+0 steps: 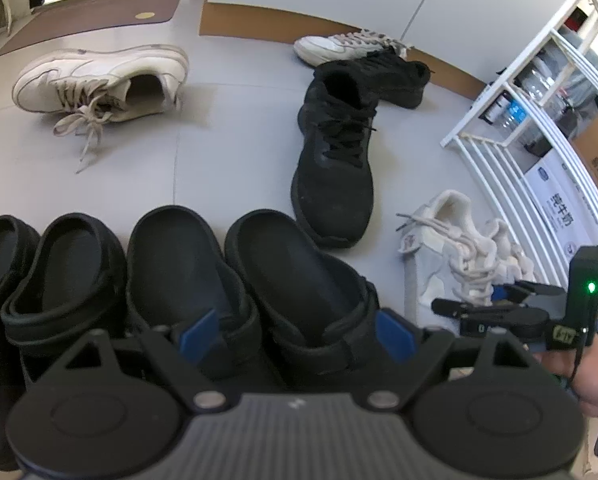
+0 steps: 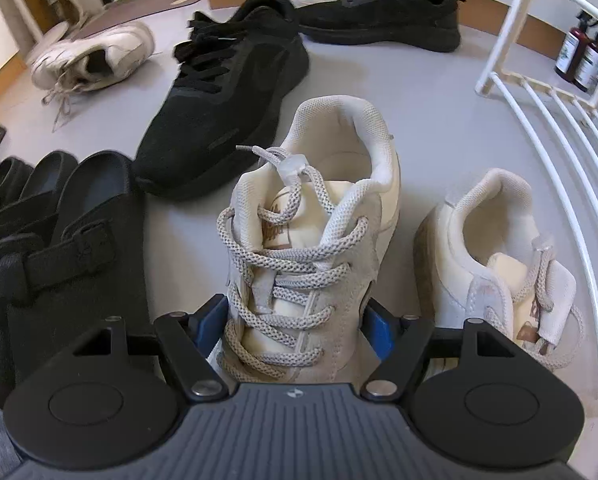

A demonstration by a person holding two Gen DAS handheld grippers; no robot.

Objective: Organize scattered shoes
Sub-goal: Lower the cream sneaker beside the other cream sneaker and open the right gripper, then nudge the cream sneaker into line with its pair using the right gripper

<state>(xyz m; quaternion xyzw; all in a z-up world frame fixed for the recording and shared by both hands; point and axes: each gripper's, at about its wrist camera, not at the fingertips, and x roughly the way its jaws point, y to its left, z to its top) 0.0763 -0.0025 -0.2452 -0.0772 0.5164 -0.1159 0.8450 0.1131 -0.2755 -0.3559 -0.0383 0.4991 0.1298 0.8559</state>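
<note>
Right tool [image 2: 295, 320] is clamped on a cream sneaker [image 2: 311, 232]; left tool [image 1: 297, 330] sits apart over lined-up black clogs [image 1: 187, 264]. Black sneakers [image 1: 333, 152] remain scattered.

Right gripper [image 2: 297, 322] astride cream sneaker [image 2: 311, 240], blue pads at both sides of forefoot, contact unclear. Second cream sneaker [image 2: 495, 264] just right, beside white rack [image 2: 563, 148]. Black clogs [image 2: 71, 240] left. Black sneaker [image 2: 227, 100] behind.

Black gripper [image 2: 295, 326], blue pads [image 2: 379, 330], ribbed grey body.
</note>
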